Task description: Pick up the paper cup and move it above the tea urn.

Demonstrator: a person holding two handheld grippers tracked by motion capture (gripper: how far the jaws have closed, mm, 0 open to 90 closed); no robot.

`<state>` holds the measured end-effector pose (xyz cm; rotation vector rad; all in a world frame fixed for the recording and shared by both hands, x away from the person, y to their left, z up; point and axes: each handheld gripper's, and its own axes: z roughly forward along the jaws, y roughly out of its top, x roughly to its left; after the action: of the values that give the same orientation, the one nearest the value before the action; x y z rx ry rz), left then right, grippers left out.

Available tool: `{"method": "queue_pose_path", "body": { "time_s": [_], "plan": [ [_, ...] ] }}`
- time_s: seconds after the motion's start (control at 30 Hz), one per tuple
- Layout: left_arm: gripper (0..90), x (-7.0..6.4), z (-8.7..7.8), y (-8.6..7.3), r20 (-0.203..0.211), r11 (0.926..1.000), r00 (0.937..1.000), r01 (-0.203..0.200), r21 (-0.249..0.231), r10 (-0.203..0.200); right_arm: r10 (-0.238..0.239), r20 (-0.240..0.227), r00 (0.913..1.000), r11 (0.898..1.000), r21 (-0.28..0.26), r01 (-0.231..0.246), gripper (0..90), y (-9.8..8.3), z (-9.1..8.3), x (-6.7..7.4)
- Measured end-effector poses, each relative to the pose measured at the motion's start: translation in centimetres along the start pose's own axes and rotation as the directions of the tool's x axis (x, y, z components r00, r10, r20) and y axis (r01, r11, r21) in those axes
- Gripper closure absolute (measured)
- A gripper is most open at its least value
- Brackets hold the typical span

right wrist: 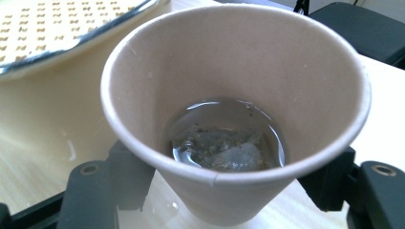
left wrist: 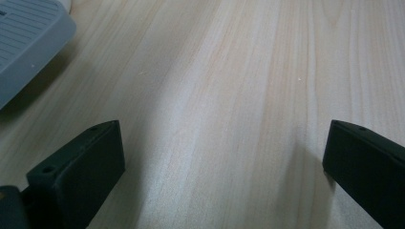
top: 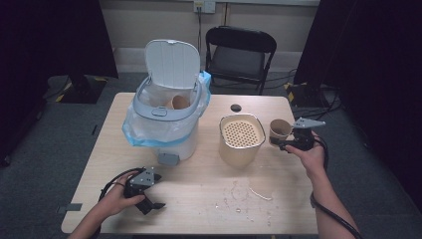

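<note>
My right gripper (top: 286,144) clamps the paper cup (top: 280,130), liquid and dregs inside, at three o'clock beside the perforated-lid container (top: 242,139). My left gripper (top: 152,205) rests released on the table (top: 199,194) at seven o'clock.

1. The paper cup (right wrist: 229,95) is plain tan, with clear liquid and grey-green specks at its bottom.
2. The strainer pot (top: 242,141) is cream, and its lid carries a grid of small holes.
3. The bin (top: 169,107) is white with a pale grey-blue rim, lined with a clear bag edged in light blue.
4. The table (top: 209,194) is pale wood with fine straight grain.
5. Both grippers, left (top: 152,205) and right (top: 284,145), are black with grey top plates.
6. The chair (top: 240,57) is black.
</note>
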<state>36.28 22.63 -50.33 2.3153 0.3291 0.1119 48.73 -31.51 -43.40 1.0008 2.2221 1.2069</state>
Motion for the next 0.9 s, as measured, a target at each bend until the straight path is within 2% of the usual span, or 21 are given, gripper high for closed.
{"method": "queue_pose_path", "body": {
  "time_s": [0.13, 0.37, 0.9],
  "plan": [
    [0.0, 0.0, 0.0, 0.0, 0.000, 1.0000, 1.0000, 0.000, 0.000, 0.000, 0.000, 0.003, 1.0000, 1.000, -0.010, 0.000, 30.9, 0.6, 0.6, -0.4],
    [0.0, 0.0, 0.0, 0.0, 0.000, 1.0000, 1.0000, 0.000, 0.000, 0.000, -0.027, 0.005, 0.9996, 1.000, -0.003, 0.027, 31.1, 1.8, 1.6, -1.0],
    [0.0, 0.0, 0.0, 0.0, 0.000, 1.0000, 1.0000, 0.000, 0.000, 0.000, -0.056, 0.010, 0.9984, 0.998, -0.018, 0.056, 31.2, 4.1, 3.0, -2.1]
  ]
}}
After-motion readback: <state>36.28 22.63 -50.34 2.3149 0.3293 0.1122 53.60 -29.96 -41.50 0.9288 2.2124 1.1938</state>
